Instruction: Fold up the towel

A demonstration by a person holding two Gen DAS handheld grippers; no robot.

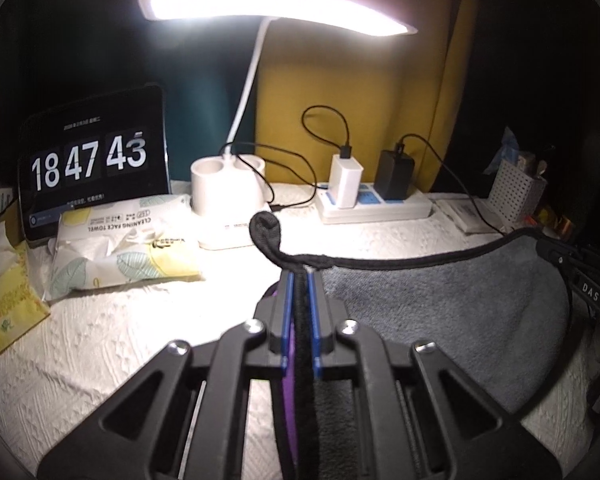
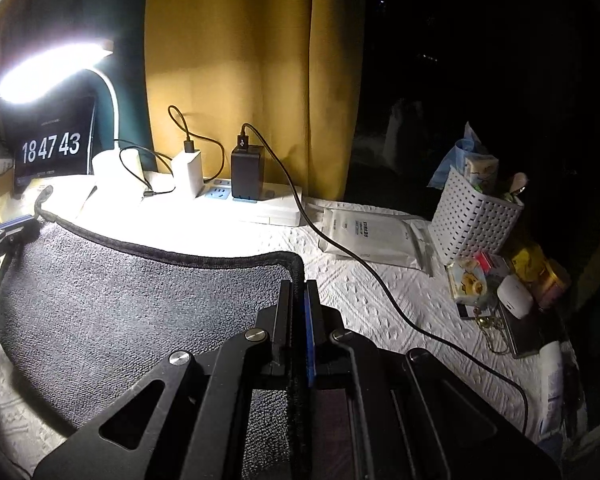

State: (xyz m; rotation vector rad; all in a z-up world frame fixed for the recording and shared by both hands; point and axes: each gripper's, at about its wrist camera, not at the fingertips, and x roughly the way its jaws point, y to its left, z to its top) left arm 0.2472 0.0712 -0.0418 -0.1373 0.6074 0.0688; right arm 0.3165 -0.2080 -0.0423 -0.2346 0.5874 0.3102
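A grey towel (image 1: 440, 304) with a black hem hangs stretched between my two grippers above the white textured table cover (image 1: 100, 340). My left gripper (image 1: 300, 276) is shut on the towel's left corner, and a loop of black hem sticks out past its tips. My right gripper (image 2: 299, 284) is shut on the towel's (image 2: 140, 304) right corner. In the right wrist view the left gripper (image 2: 4, 232) shows at the far left edge, and in the left wrist view the right gripper (image 1: 572, 272) shows at the right edge.
At the back stand a lit desk lamp (image 1: 228, 188), a tablet clock (image 1: 96, 168), a power strip with chargers (image 1: 376, 200) and cables (image 2: 380, 280). A face-towel pack (image 1: 124, 248) lies left. A white basket (image 2: 476, 220), a wipes pack (image 2: 372, 236) and small items (image 2: 512, 288) lie right.
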